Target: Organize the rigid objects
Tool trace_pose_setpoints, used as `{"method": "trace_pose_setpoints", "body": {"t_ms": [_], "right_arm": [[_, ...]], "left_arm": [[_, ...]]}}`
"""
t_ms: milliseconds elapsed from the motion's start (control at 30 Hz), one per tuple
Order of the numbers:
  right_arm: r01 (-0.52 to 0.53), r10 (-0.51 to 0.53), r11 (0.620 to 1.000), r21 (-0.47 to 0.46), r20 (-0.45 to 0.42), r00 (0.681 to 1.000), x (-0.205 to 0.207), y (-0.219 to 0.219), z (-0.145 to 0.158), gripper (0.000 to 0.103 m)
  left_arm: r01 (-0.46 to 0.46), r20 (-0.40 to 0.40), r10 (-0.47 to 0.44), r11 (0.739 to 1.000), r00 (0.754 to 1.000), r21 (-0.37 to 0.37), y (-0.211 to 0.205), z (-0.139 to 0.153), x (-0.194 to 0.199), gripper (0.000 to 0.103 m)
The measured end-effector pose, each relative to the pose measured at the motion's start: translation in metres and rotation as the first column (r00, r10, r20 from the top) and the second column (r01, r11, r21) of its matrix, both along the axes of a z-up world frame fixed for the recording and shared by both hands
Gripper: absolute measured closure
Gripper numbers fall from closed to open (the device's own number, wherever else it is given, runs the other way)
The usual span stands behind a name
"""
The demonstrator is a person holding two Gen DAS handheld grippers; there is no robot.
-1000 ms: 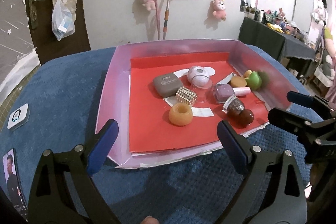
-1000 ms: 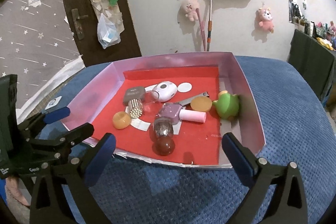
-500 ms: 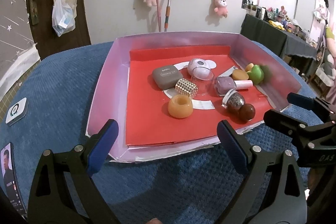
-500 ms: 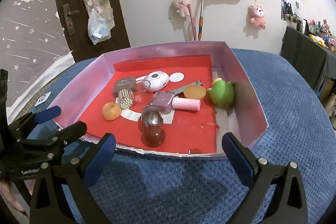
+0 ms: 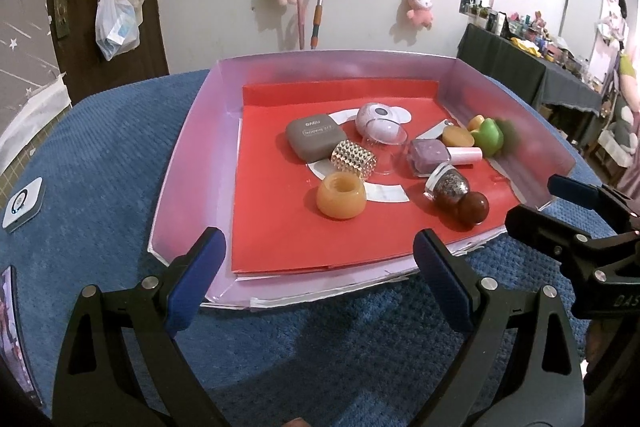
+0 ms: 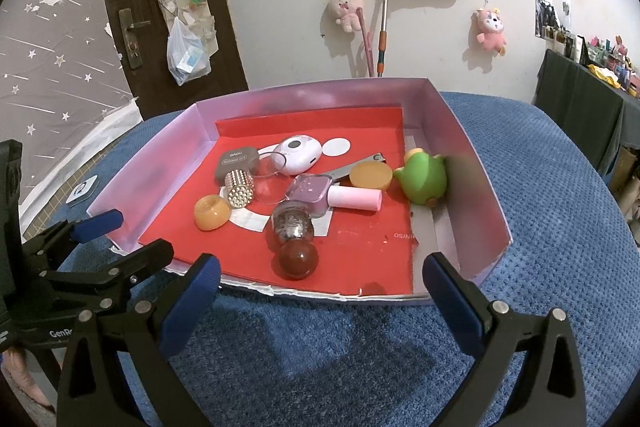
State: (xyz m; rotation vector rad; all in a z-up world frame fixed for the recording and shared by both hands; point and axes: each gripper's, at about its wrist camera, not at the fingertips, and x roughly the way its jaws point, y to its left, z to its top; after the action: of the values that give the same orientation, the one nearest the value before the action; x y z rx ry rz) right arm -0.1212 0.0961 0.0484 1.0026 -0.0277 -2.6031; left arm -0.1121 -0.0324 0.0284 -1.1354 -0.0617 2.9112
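So I've got both claws hanging just short of the tray (image 5: pixel 188 163), over the blue cloth (image 5: pixel 100 155). Left claw (image 5: pixel 316 281) is spread wide with nothing in it, and the right claw (image 6: pixel 320 301) is the same.

Everything sits in the tray on its red liner (image 5: pixel 280 227). The grey case (image 5: pixel 314 139) is at the back, with the white pod (image 5: pixel 378 115) right beside it. A studded roll (image 5: pixel 354 161) touches the case's front, and an amber cup (image 5: pixel 341 195) sits just in front of that. The purple polish (image 5: pixel 430 157) is lying on its side, and so is the glitter bottle (image 6: pixel 292 225), brown ball cap (image 6: pixel 298 259) pointing at me. A green toy (image 6: pixel 422 179) is by the right wall, next to an orange disc (image 6: pixel 370 177).
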Motion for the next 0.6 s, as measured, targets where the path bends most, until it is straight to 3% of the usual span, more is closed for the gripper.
{"method": "trace_pose_setpoints", "body": {"t_ms": [600], "right_arm": [[-0.013,0.013,1.0,-0.02,-0.014,1.0,0.008,0.002,0.009,0.0]], "left_arm": [[0.023,-0.014,-0.022,0.999,1.0,0.023,0.001,0.007,0.011,0.007]]}}
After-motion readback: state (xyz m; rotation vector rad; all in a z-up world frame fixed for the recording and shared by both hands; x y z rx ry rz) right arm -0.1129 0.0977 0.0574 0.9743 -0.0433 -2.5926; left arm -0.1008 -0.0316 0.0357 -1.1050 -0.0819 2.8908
